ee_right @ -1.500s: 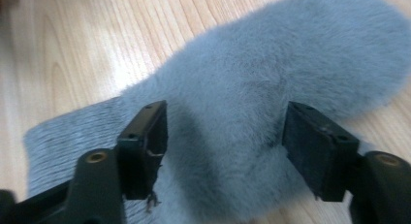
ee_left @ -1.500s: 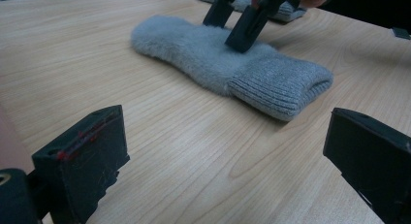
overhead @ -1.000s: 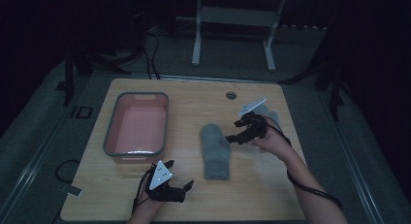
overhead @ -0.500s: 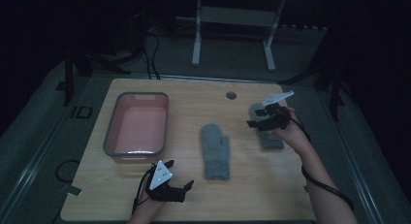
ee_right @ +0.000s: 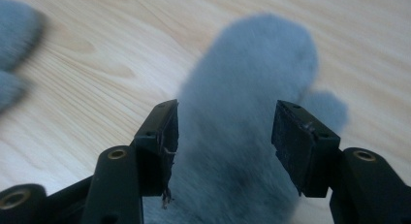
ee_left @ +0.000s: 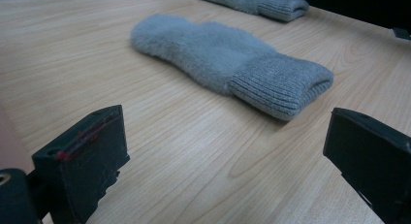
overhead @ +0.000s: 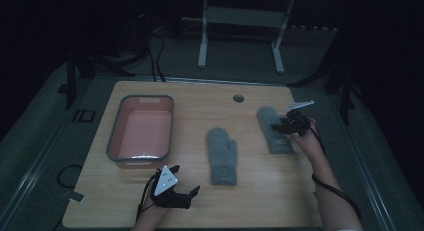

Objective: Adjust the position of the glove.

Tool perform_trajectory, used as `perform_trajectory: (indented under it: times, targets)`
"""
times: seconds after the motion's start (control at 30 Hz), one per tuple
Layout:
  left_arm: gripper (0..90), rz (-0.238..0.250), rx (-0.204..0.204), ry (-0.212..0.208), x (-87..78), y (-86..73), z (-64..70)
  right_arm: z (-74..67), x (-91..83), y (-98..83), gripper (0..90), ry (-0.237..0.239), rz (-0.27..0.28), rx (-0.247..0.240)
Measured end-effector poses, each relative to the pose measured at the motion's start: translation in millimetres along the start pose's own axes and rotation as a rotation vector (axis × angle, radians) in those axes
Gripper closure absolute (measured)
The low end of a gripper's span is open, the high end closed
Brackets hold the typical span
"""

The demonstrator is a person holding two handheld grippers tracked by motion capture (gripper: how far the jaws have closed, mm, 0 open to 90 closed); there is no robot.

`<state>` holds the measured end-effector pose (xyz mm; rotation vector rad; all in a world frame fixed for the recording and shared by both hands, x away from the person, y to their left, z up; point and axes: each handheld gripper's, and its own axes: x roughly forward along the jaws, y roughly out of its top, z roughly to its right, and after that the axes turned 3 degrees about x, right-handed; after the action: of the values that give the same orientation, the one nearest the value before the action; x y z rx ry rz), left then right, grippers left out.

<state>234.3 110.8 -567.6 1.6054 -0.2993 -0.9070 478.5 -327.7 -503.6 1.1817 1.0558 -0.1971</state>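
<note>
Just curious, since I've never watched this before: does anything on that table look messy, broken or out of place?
Nothing stands out. Two fluffy grey mittens lie flat and apart on the wooden table, and the pink plastic tub with a grey rim sits upright, unspilled.

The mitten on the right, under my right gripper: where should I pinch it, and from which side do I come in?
Take the right mitten across its flat body, near the ribbed cuff, coming straight down from above. It lies flat on the table, so no edge offers a side approach. The right gripper already straddles it with jaws just closing, pads not yet pressing; probably lower, then close.
</note>
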Motion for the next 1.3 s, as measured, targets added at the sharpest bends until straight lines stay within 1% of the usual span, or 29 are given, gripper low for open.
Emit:
perform_trajectory:
  times: [0.1, 0.17, 0.27, 0.33, 0.4, 0.47, 0.6, 0.63, 0.73, 0.8, 0.9, 0.97, 1.07, 1.1, 1.13, 1.17, 1.27, 1.3]
  targets:
    - [2.3, 0.000, 0.000, 0.000, 0.0, -0.1, 0.0, 3.4, 7.9, -10.5, 42.5, -0.002, -0.018, 0.028]
    - [2.3, 0.000, 0.000, 0.000, -0.1, -0.1, 0.0, 3.7, 12.3, -16.6, 42.5, -0.007, -0.032, 0.035]
    - [2.3, 0.000, 0.000, 0.001, 0.1, -0.2, 0.2, 4.3, 16.5, -21.9, 42.8, -0.005, -0.026, 0.058]
    - [2.3, -0.001, 0.000, 0.001, 0.1, -0.2, 0.3, 3.7, 18.0, -23.0, 43.3, -0.013, -0.030, 0.057]
    - [2.3, -0.001, 0.001, 0.001, 0.0, -0.3, 0.5, 0.9, 21.5, -24.8, 48.4, -0.018, -0.030, 0.074]
    - [2.3, 0.000, 0.000, 0.000, 0.1, -0.3, 0.3, -2.2, 22.6, -24.9, 51.5, -0.038, -0.032, 0.059]
    - [2.3, -0.001, 0.003, -0.001, -0.1, -0.4, 0.5, -8.6, 23.4, -25.5, 63.5, -0.066, -0.031, 0.042]
    - [2.3, -0.002, 0.003, 0.000, -0.2, -0.4, 0.5, -10.8, 23.7, -26.3, 66.0, -0.075, -0.023, 0.029]
    - [2.3, 0.001, 0.000, 0.000, -0.3, -0.4, 0.6, -14.4, 23.5, -28.0, 73.8, -0.091, -0.005, 0.071]
    - [2.3, 0.000, -0.001, 0.001, -0.2, -0.4, 0.6, -16.9, 22.6, -29.0, 77.0, -0.103, 0.010, 0.114]
    - [2.3, 0.000, -0.003, 0.001, -0.3, -0.3, 0.1, -18.6, 17.8, -29.5, 80.6, -0.110, 0.035, 0.163]
    - [2.3, 0.000, -0.005, 0.001, -0.2, -0.3, -0.3, -22.1, 13.6, -29.1, 81.1, -0.123, 0.043, 0.156]
    - [2.3, 0.000, -0.005, 0.001, 0.0, -0.2, -0.5, -27.3, 3.6, -28.1, 81.2, -0.117, 0.059, 0.171]
    - [2.3, 0.000, -0.004, 0.001, 0.0, -0.2, -0.4, -29.3, -0.9, -27.6, 81.3, -0.120, 0.067, 0.174]
    - [2.3, 0.001, -0.004, 0.001, 0.1, -0.1, -0.2, -31.9, -5.5, -26.9, 81.2, -0.113, 0.070, 0.179]
    - [2.3, 0.001, -0.004, 0.002, 0.1, -0.1, -0.1, -34.3, -10.5, -26.6, 81.2, -0.118, 0.078, 0.179]
    - [2.3, 0.001, -0.005, 0.002, -0.2, -0.1, 0.0, -43.0, -26.9, -27.8, 81.0, -0.133, 0.114, 0.199]
    - [2.3, 0.002, -0.007, 0.003, -0.3, -0.1, -0.1, -47.3, -32.1, -28.9, 81.1, -0.143, 0.122, 0.195]
